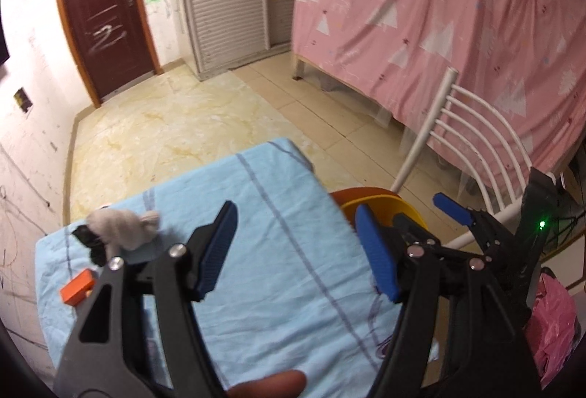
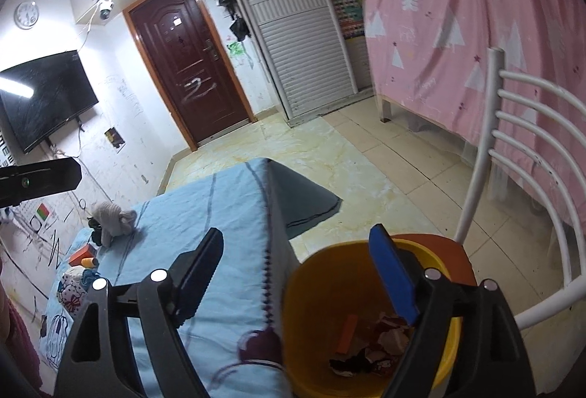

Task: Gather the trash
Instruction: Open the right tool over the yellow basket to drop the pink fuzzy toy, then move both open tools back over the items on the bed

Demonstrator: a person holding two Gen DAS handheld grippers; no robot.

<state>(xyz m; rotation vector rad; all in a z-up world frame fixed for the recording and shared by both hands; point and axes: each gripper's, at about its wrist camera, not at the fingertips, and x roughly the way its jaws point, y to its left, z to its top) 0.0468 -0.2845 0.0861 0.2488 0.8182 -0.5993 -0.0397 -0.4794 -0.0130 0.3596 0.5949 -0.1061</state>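
Observation:
A yellow bin [image 2: 311, 317] stands on an orange chair seat [image 2: 450, 251] beside the table; torn wrappers [image 2: 377, 350] and an orange piece [image 2: 346, 334] lie in it. My right gripper [image 2: 296, 284] is open and empty, over the bin's rim and the table edge; it also shows in the left wrist view [image 1: 410, 215]. My left gripper [image 1: 296, 251] is open and empty above the light blue tablecloth [image 1: 256, 215]. A grey crumpled cloth [image 1: 121, 226] and an orange block [image 1: 77, 286] lie at the table's far left.
A white chair back [image 2: 512, 149] rises right of the bin. A pink curtain [image 1: 439, 24] covers the bed at right. A pink plastic bag [image 1: 553, 324] sits at the lower right. A cartoon-printed packet [image 2: 71, 295] and small orange items [image 2: 86, 257] lie on the table's left edge.

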